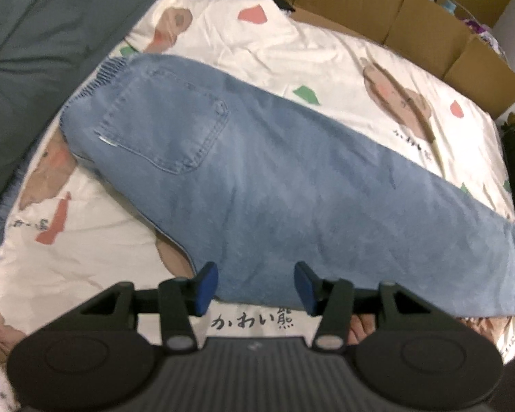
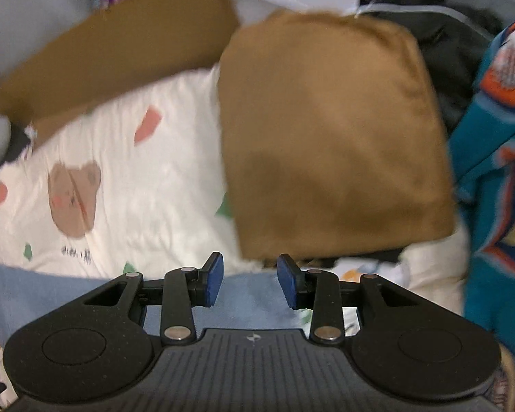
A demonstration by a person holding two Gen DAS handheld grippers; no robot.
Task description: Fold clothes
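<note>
I see one pair of jeans (image 1: 274, 178) lying flat on the bear blanket (image 1: 292, 48). My left tool (image 1: 255, 286) is half open, holding nothing. My right tool (image 2: 250, 283) is half open and empty, near one brown cushion (image 2: 333, 137).

Jeans (image 1: 292, 185) showing as faded matt denim, stitched pocket. Sheet (image 1: 292, 51) under them looking like soft, creased printed cotton. Cardboard box (image 1: 412, 17) lying matt brown; gripper pads (image 2: 216, 283) appearing rubbery blue.
</note>
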